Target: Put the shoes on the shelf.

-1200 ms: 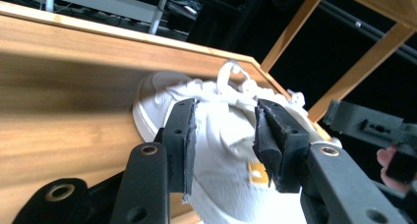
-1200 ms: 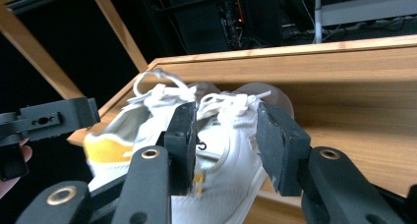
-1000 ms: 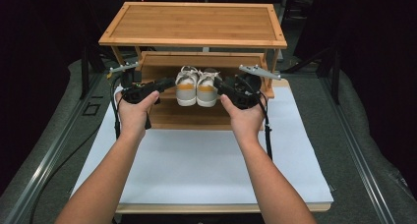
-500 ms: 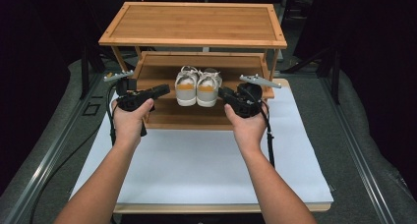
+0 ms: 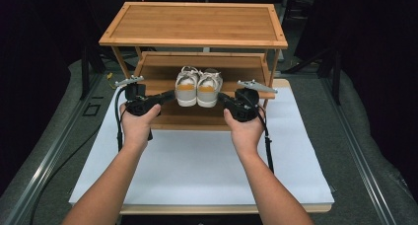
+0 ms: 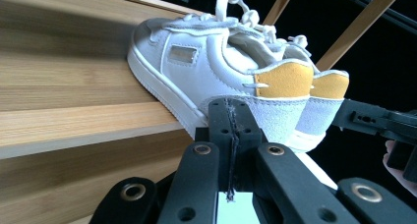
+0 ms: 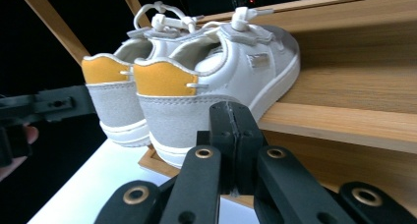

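1. Sneakers (image 5: 198, 87): we log one white pair with mustard heel tabs, side by side on the lower shelf (image 5: 197, 117) of a bamboo rack (image 5: 194, 23), heels overhanging its front edge.
2. Left tongs (image 5: 170, 94): we see jaws pressed together, empty, beside the left heel.
3. Right tongs (image 5: 223, 98): likewise closed, empty, beside the right heel.
4. Worktop (image 5: 197, 161): white.

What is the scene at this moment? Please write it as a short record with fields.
Setting: bamboo rack on a white sheet
Shoes: a pair of white sneakers with yellow heel tabs, side by side on the middle shelf, heels over its front edge
Left gripper: fingers closed, pressed to the left sneaker's outer side
Right gripper: fingers closed, pressed to the right sneaker's outer side
Hold: pair squeezed between both grippers
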{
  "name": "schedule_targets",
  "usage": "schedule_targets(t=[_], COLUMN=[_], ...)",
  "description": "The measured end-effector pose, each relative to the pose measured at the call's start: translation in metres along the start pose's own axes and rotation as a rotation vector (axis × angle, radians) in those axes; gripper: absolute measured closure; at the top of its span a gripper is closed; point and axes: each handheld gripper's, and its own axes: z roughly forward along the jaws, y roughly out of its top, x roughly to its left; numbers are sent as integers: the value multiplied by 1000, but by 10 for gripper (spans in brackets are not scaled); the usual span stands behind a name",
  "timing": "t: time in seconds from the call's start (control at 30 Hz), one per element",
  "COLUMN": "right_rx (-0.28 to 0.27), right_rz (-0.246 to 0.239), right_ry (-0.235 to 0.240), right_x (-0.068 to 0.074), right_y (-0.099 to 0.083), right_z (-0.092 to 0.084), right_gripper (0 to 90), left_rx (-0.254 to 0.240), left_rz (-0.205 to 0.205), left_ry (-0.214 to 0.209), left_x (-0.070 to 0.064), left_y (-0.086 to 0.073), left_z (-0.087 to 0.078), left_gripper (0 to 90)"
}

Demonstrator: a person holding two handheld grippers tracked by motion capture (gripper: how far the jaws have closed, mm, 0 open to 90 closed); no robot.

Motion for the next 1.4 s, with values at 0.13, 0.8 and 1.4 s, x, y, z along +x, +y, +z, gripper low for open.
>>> schedule_targets(t=[0.13, 0.8, 1.4], right_rx=[24, -1, 23], right_rz=[6, 69, 70], right_ry=[15, 21, -28], right_x=[1, -4, -7], right_y=[0, 2, 14], right_z=[2, 11, 31], right_gripper=[900, 900, 900], left_rx=[5, 15, 13], left_rz=[9, 0, -17], left_ry=[15, 32, 83], left_x=[-1, 1, 9], left_y=[0, 6, 18], left_z=[4, 12, 29], left_gripper=[900, 900, 900])
